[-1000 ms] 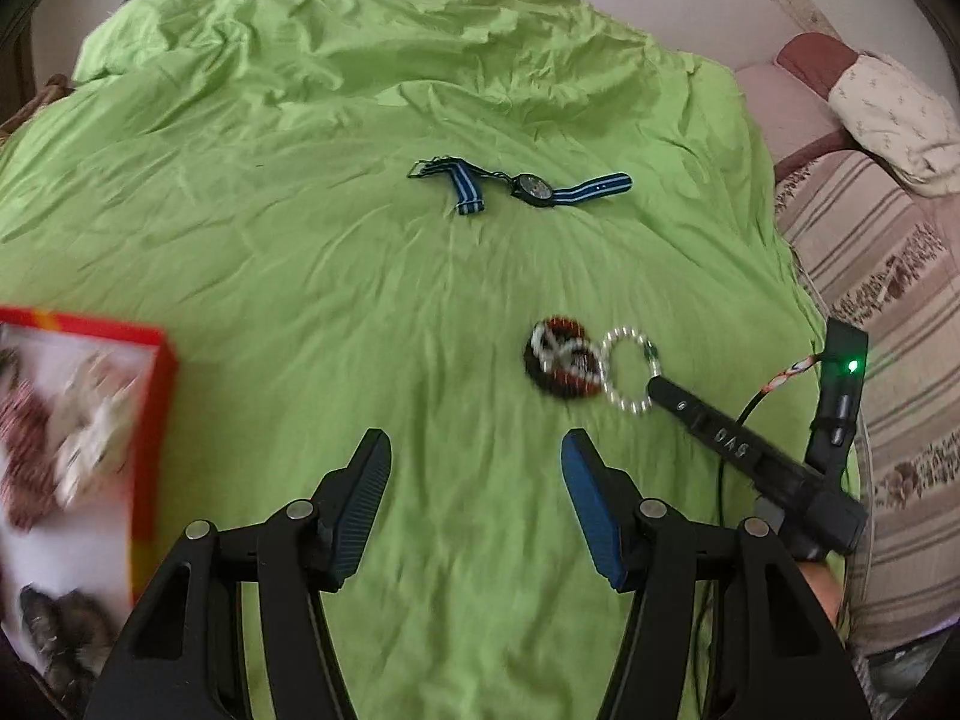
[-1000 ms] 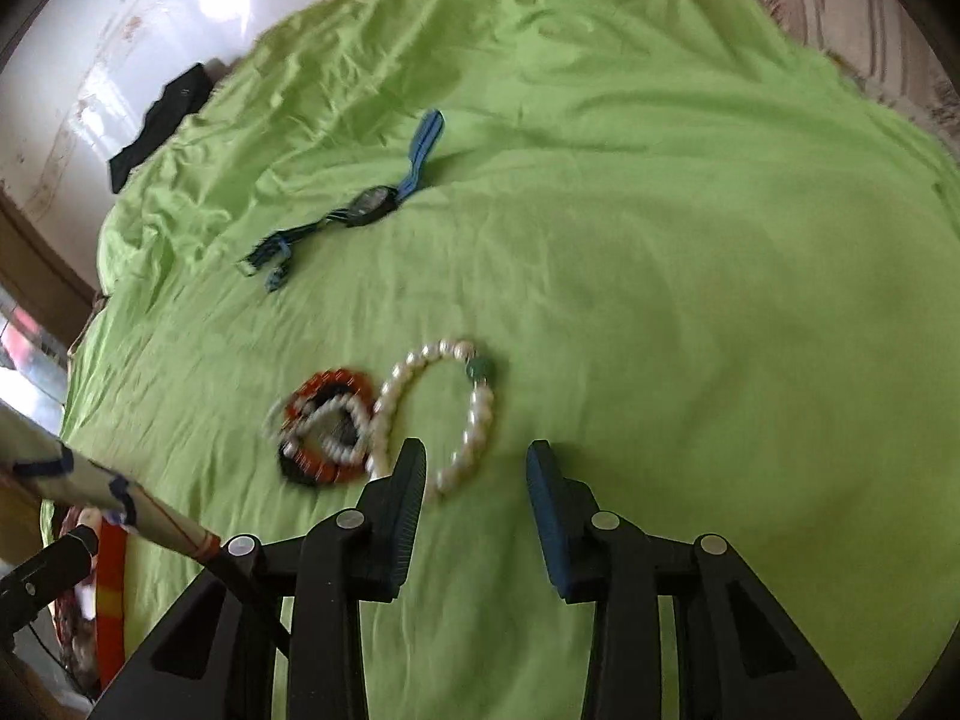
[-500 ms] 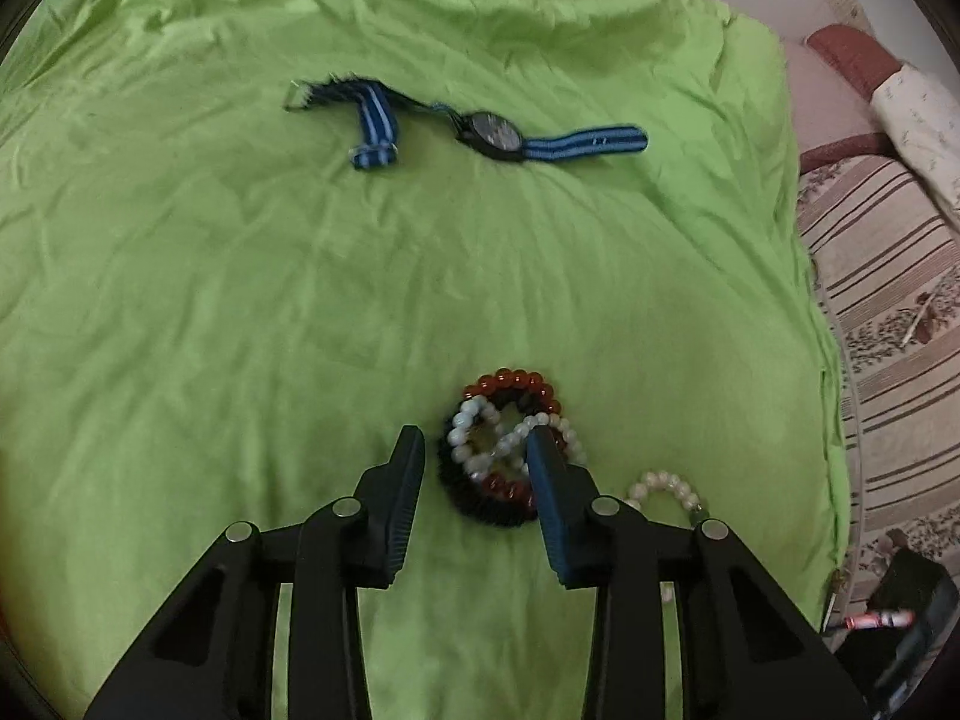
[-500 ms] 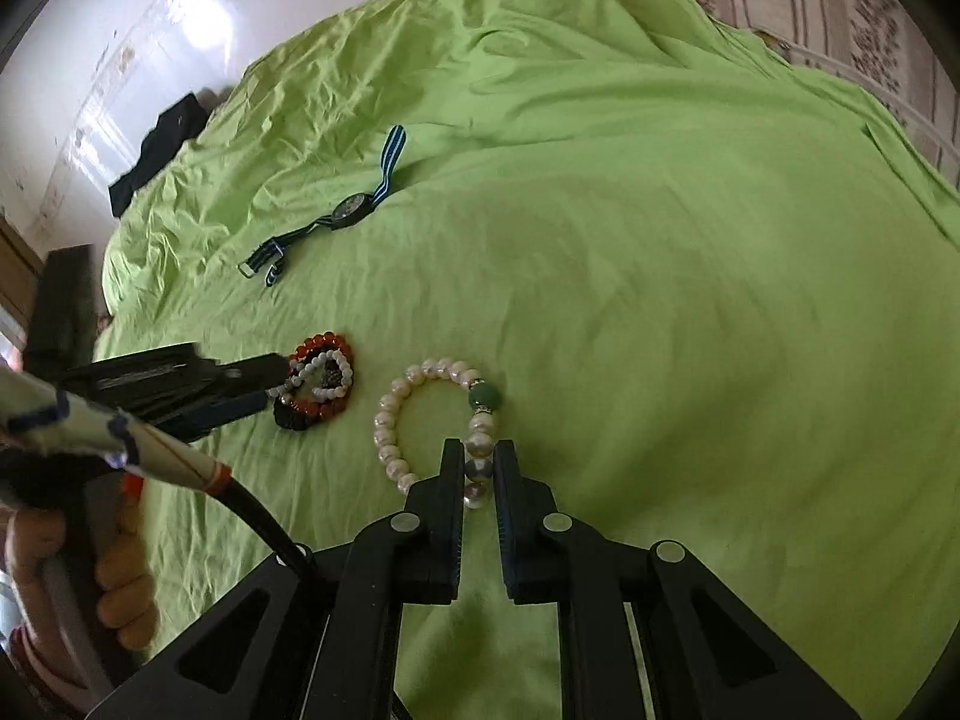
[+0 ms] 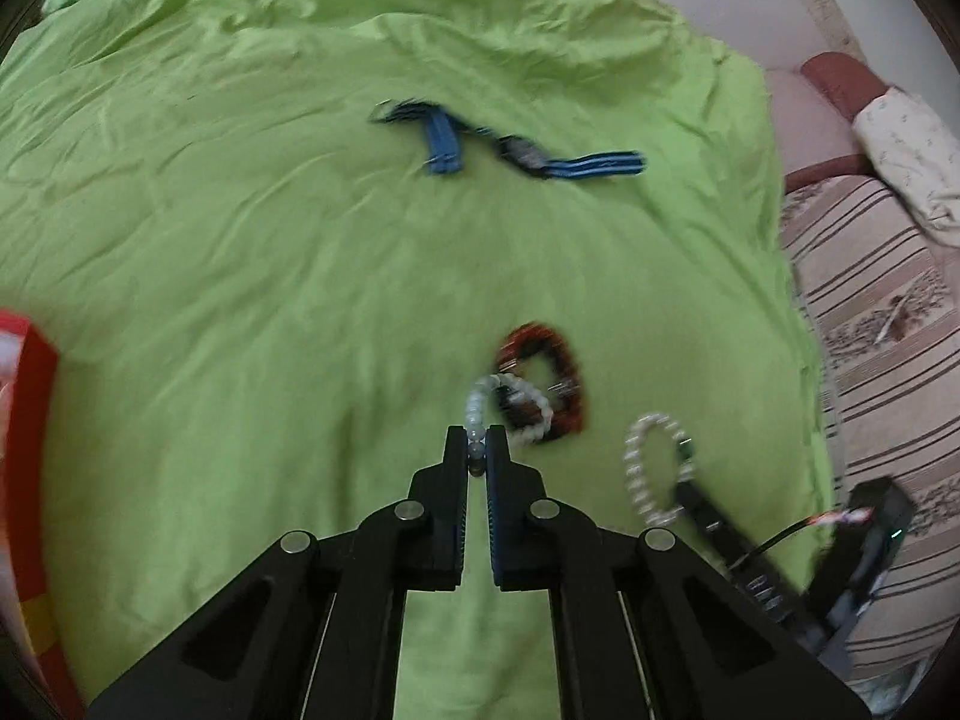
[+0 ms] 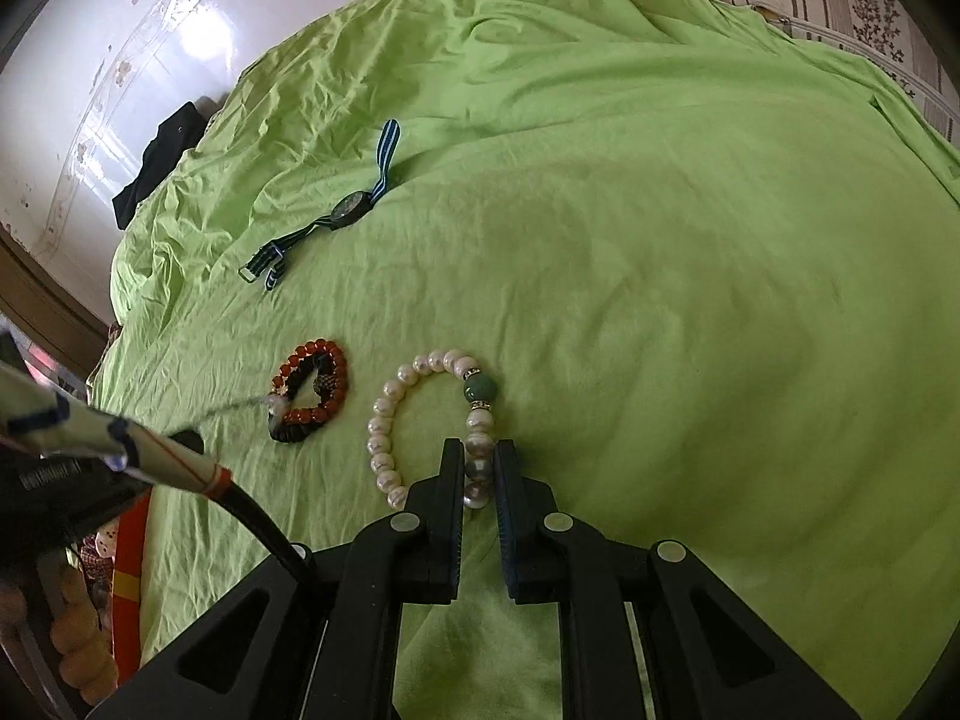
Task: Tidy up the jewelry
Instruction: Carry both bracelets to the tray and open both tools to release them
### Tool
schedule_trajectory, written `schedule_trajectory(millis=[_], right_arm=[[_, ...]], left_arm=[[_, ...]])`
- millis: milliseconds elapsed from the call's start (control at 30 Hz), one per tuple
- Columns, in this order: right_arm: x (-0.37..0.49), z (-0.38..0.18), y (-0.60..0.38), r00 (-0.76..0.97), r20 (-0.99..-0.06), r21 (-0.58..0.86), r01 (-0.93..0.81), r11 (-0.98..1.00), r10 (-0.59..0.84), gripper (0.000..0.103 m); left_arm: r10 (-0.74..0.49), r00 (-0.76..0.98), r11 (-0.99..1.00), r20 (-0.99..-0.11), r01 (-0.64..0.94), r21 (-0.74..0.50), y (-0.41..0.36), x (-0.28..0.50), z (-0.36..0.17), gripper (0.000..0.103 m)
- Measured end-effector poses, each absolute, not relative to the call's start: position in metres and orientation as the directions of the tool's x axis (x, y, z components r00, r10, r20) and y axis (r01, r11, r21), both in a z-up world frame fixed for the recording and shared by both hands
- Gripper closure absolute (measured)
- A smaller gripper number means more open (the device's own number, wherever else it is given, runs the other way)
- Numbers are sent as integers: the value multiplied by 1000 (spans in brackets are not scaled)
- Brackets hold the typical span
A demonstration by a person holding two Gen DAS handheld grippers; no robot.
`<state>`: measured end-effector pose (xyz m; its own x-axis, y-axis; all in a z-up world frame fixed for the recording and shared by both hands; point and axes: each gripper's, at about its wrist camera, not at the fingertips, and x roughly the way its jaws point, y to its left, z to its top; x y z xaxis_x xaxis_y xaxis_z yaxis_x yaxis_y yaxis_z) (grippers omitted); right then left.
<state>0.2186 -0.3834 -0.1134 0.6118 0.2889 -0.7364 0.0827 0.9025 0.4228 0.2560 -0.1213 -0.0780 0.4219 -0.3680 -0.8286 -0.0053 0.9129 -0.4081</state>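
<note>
My left gripper [image 5: 477,450] is shut on a pale bead bracelet [image 5: 480,405] and pulls it off the pile of red and black bead bracelets [image 5: 543,381] on the green sheet. The pile also shows in the right wrist view [image 6: 312,390]. My right gripper [image 6: 479,462] is shut on a pearl bracelet with a green bead [image 6: 384,414], which lies on the sheet; it also shows in the left wrist view [image 5: 645,468]. A blue striped watch [image 5: 522,156] lies farther back, and it shows in the right wrist view [image 6: 348,210].
A red box [image 5: 24,420] with jewelry stands at the left edge. A striped sofa cover [image 5: 870,312] and cushions lie to the right of the green sheet [image 5: 240,276]. A dark cloth [image 6: 156,162] lies at the sheet's far edge by the wall.
My left gripper has closed on the pale bead bracelet and drawn back, stretching it out of the pile. My right gripper stays shut on the pearl bracelet.
</note>
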Motion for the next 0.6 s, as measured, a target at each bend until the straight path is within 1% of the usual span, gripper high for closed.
schedule_trajectory(millis=[67,133,167,233,267,300,467,567,600], right_arm=[[219,-113,-384,613,-736,425,86,901,289,92],[219,-114,-385,612,-734,431,87,898,293,92],[219,-114,-386,612,-734,434,88,897,295,92],[220,-115,-386,611,-734,435,89,896,296,92],[220,-115,-385,610,-736,432,90,897,293,91],[221,-116,-384,609,-737,430,88,899,293,90],[226,-117,-380,613,-735,416,68,907,291,81],[228,-119,-377,619,-734,402,62,914,280,81],[229,-119,-376,623,-733,395,60,917,275,81]], left_arm=[[-359,413,912,-837,-36,-409,-111,255,-86,98],[-372,419,897,-828,-67,-437,-105,256,-90,97],[-370,431,894,-823,-76,-442,-102,256,-90,95],[-360,440,898,-823,-77,-434,-102,258,-92,81],[-353,445,900,-823,-78,-428,-103,259,-93,67],[-348,454,901,-821,-79,-426,-104,259,-95,62],[-331,459,909,-825,-78,-409,-114,265,-105,57],[-296,465,927,-834,-70,-368,-123,265,-107,57],[-283,462,934,-840,-67,-351,-125,265,-107,64]])
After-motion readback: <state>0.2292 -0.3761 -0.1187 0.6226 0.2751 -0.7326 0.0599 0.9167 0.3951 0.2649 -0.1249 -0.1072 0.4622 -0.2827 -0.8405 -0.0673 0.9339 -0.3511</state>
